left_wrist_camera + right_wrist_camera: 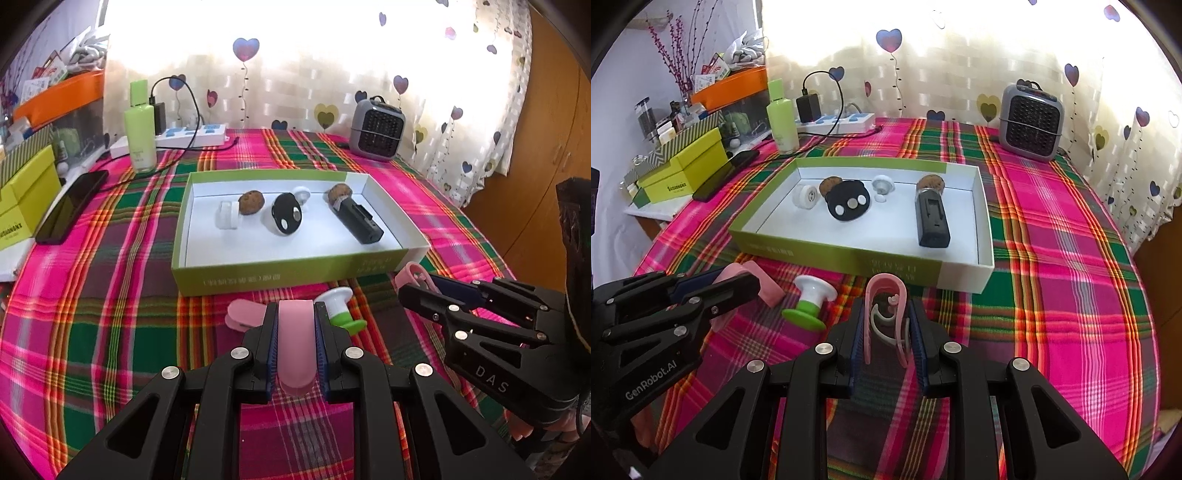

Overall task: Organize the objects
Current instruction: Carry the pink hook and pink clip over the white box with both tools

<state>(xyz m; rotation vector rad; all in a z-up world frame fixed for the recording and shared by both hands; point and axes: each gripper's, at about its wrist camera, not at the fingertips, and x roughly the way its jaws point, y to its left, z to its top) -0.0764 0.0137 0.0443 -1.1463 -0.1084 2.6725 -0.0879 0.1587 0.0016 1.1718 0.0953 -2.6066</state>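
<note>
Gripping a smooth pink clip point(295, 343) between the closed left tongs point(295, 314), we hold it just above the plaid-covered worktop point(110, 332), its rounded end towards the camera. Our right tongs point(886, 314) are clamped on a second pink clip point(886, 295), an open loop with a grey spring piece inside. We count three pink pieces in all: the third point(242, 314) lies on the cloth just left of the left tongs' tips. One green-and-white suction knob point(341, 308) rests between both tongs. Beyond them sits one green-sided box tray point(280, 271) holding two brown balls point(251, 202), two white round pieces point(227, 219), one black-and-white oval gadget point(286, 218) and one black rectangular device point(360, 221).
</note>
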